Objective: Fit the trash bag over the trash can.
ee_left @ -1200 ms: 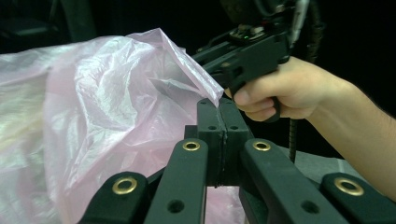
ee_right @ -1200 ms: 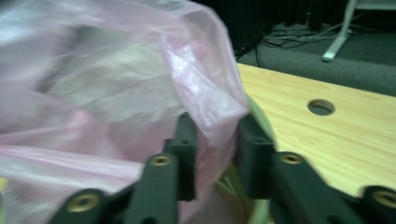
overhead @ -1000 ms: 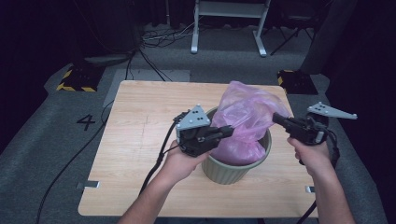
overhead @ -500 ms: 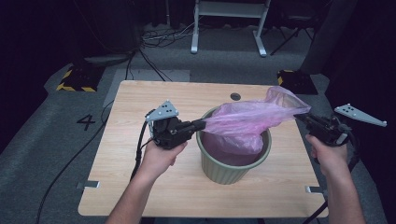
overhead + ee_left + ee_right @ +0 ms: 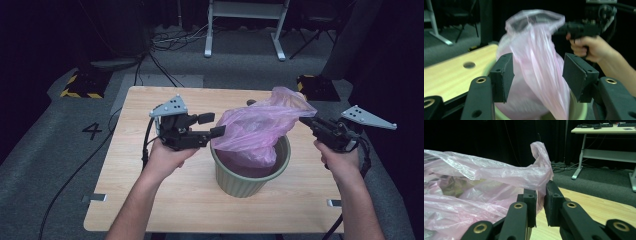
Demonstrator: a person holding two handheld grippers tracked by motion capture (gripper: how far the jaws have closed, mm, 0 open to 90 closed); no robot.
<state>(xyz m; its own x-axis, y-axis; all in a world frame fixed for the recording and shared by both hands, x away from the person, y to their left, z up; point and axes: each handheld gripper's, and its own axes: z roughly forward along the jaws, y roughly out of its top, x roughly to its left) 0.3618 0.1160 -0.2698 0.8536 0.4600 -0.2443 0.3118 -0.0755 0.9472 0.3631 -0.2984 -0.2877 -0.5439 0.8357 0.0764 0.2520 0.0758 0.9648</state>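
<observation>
High view: one pink plastic bag (image 5: 260, 127) is seen rising out of one green bin (image 5: 250, 172), which stands right of the worktop's (image 5: 165, 200) centre, with bare wood left open toward 9 and 6 o'clock. The left gripper (image 5: 212, 126) sits just at 9 o'clock of the bag, its fingers having just been opening, released. The right gripper (image 5: 306, 120), past the 3 o'clock edge, is kept clenched on the bag's rim.

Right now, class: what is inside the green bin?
The pink plastic bag hangs into the green bin, lining its inside; the film hides the bin's bottom and whatever the bag holds.
</observation>
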